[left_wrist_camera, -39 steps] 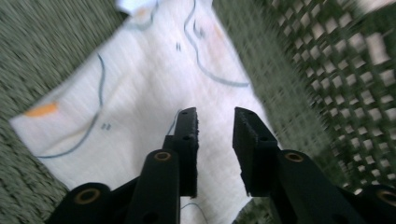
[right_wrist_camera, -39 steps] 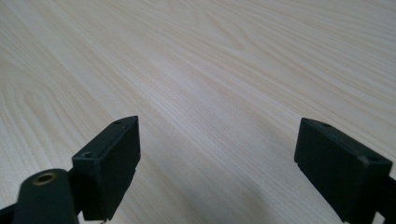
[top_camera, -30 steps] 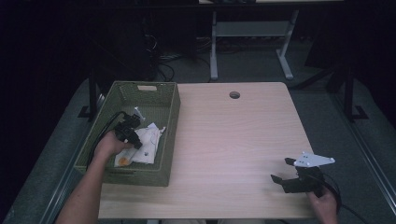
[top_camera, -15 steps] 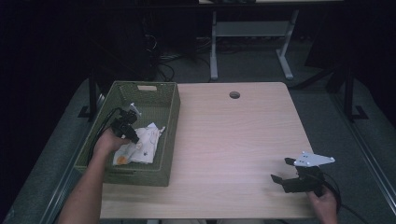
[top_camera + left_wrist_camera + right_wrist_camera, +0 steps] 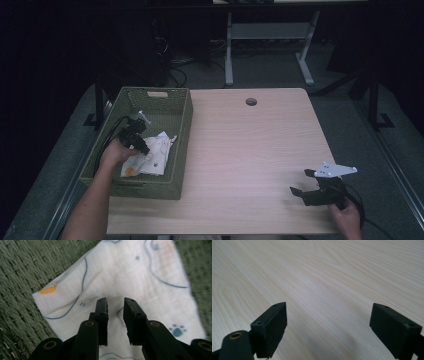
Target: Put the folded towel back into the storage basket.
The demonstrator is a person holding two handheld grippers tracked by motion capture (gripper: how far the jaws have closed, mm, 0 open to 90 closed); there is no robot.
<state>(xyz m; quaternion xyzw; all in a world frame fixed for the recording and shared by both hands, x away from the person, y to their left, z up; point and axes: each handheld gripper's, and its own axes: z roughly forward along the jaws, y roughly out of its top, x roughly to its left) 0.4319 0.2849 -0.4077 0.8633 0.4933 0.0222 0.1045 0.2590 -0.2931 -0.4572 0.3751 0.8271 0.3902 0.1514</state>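
In the high view, the left gripper [image 5: 142, 146] reaches down into the green woven basket [image 5: 181, 131] at the left edge of the wooden table [image 5: 250, 150], its tips over the white cloth [image 5: 156, 156] lying on the basket floor; the cloth spreads out to the right of and just below the tips, with an orange spot near its lower left corner. The right gripper [image 5: 303, 182] rests at the near right corner of the table, well apart from the basket, with its jaws pointing left and bare wood before them. In the left gripper view, the left gripper [image 5: 115, 305] points straight down at the cloth [image 5: 120, 277], which lies flat under and beyond both jaws; blue line drawings and a blue paw print mark it, and basket weave [image 5: 22, 270] shows on either side. The jaws have just been opening and stand a narrow gap apart, with no fold pinched between the pads. In the right gripper view, the right gripper [image 5: 328, 315] has its jaws spread wide over the table [image 5: 324, 272], nothing between them.
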